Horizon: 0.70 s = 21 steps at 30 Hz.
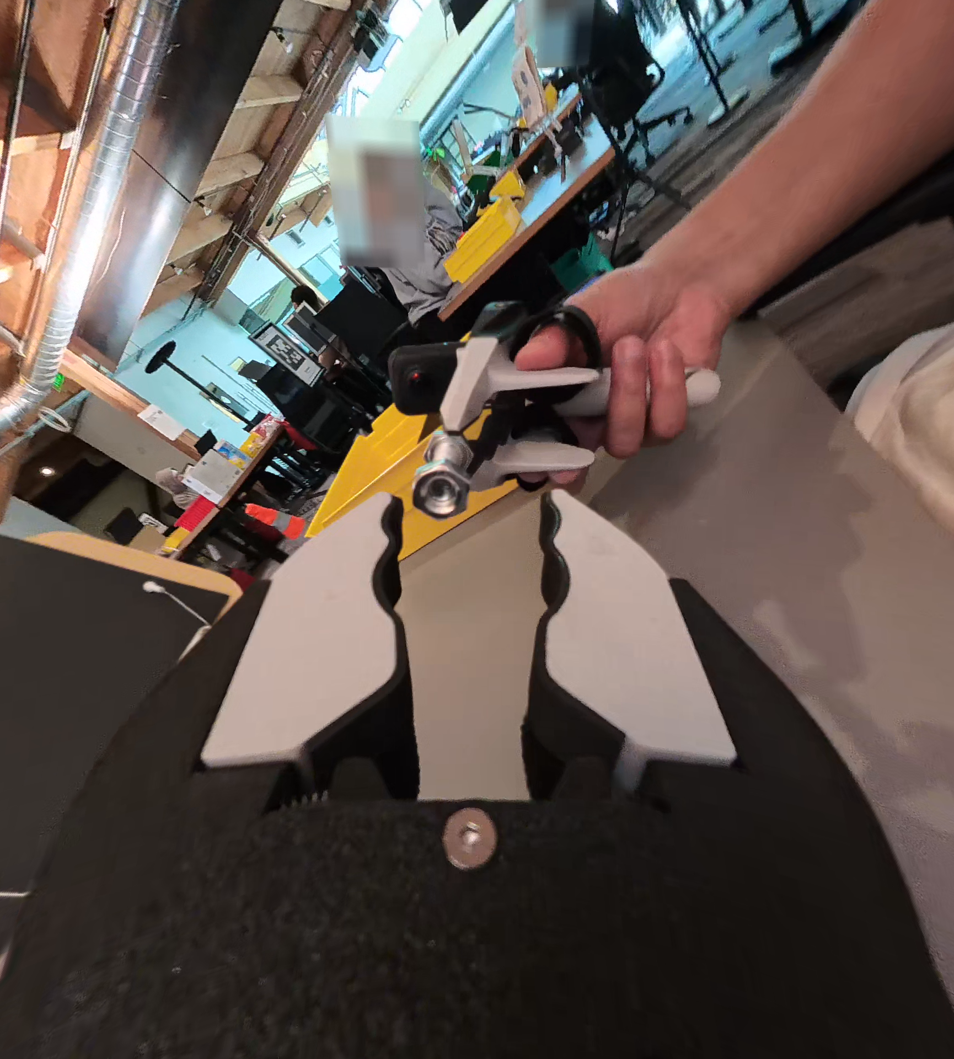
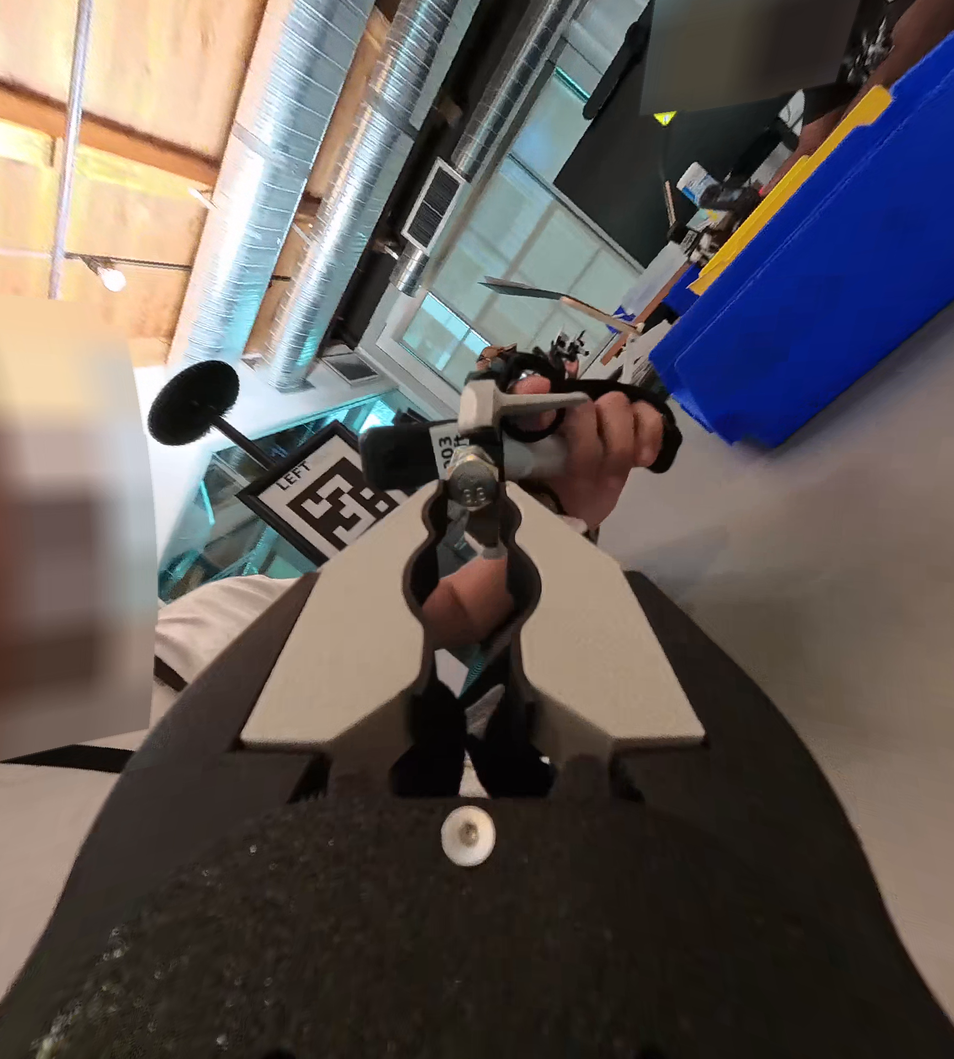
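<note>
In the right wrist view my right gripper [image 2: 472, 487] is shut on the hex head of a silver bolt [image 2: 472, 484], held up above the grey table [image 2: 807, 573]. In the left wrist view the same bolt [image 1: 447, 458] sticks out from the right gripper [image 1: 472, 435] towards me. A hex nut [image 1: 440, 493] sits on its near end, with a second nut behind it. My left gripper [image 1: 469, 504] is open and empty. The nut is just beyond its left fingertip [image 1: 371, 516] and is not touched. One left finger [image 2: 480, 410] shows behind the bolt in the right wrist view.
A yellow bin [image 1: 371, 470] lies on the table behind the bolt. Blue bins [image 2: 835, 258] stand at the right in the right wrist view. A framed black-and-white marker [image 2: 326, 504] stands behind. Hands [image 1: 646, 355] hold both grippers. A dark pad [image 1: 33, 687] lies at the left. My left and right fingertips are right by each other.
</note>
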Each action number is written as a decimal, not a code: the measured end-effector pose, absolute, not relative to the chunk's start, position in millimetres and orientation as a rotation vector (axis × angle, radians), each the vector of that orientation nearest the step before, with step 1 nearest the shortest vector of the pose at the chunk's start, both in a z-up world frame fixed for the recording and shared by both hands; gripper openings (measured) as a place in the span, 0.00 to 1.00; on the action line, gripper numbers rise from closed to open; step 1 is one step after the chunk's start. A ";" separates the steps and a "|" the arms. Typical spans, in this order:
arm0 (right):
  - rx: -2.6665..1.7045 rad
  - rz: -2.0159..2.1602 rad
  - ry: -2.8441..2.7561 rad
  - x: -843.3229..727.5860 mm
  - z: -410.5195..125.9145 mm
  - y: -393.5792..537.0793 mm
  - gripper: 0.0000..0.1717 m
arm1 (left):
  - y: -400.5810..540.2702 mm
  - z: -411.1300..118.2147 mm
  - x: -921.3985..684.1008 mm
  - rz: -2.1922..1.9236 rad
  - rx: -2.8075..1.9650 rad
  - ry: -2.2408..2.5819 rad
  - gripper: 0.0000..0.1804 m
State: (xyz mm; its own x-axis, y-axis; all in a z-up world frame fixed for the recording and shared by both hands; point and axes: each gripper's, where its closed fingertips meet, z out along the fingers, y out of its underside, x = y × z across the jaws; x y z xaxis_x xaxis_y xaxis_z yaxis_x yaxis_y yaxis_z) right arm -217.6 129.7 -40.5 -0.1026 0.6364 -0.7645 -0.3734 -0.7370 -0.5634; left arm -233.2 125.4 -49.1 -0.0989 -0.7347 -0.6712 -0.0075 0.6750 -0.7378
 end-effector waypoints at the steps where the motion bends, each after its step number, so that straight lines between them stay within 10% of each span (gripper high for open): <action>1: -1.500 1.924 -0.289 -218.8 -41.7 129.5 0.09 | 124.5 -51.2 -232.4 -0.648 -0.613 1.582 0.24; 9: -1.546 1.864 -0.305 -220.9 -49.2 132.4 0.09 | 129.0 -51.1 -230.7 -0.686 -0.778 1.560 0.10; 21: -1.238 0.679 -0.943 -206.7 -24.1 120.7 0.10 | 134.4 -19.2 -237.7 -1.864 -1.481 1.086 0.10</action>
